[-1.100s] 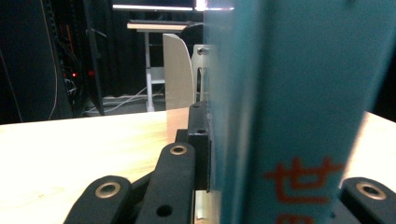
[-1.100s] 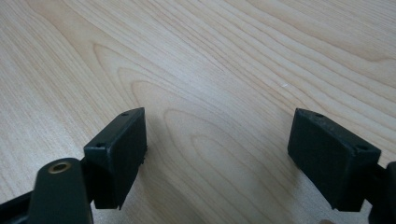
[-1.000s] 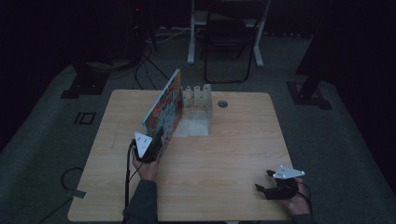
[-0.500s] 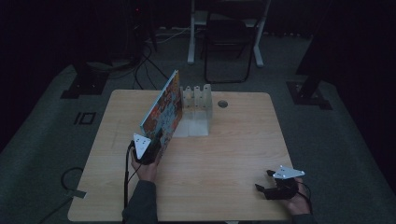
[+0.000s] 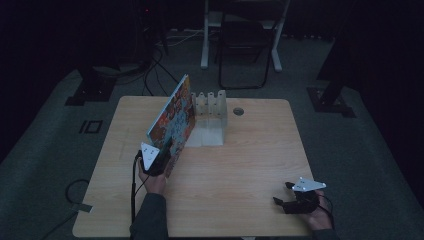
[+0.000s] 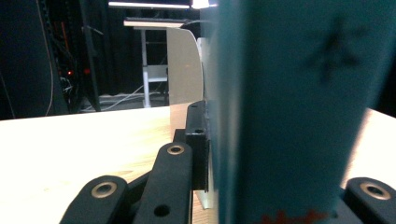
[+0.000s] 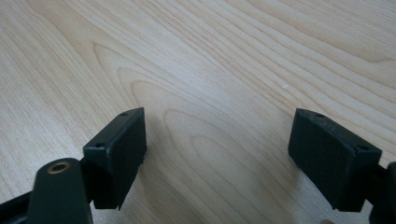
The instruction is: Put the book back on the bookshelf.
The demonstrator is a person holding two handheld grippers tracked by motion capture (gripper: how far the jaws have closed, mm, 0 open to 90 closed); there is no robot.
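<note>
A thin colourful picture book point(image 5: 172, 117) stands tilted on edge on the wooden table point(image 5: 250, 150), its far end by a white slotted rack point(image 5: 210, 117). My left gripper point(image 5: 159, 161) is shut on the book's near lower corner. In the left gripper view the book's teal cover point(image 6: 289, 107) sits close between the jaws, with the rack's white divider point(image 6: 184, 70) behind it. My right gripper point(image 5: 287, 196) rests low near the table's front right corner. It is open, and in the right gripper view the gripper point(image 7: 217, 154) has only bare wood between its pads.
A small round cable hole point(image 5: 238, 111) sits in the tabletop to the right of the rack. Beyond the table are a dark chair point(image 5: 242, 55), white desk legs point(image 5: 205, 35) and cables on the floor.
The left gripper and the book have shifted very slightly; the book stays tilted against the rack. The right gripper has not moved.
</note>
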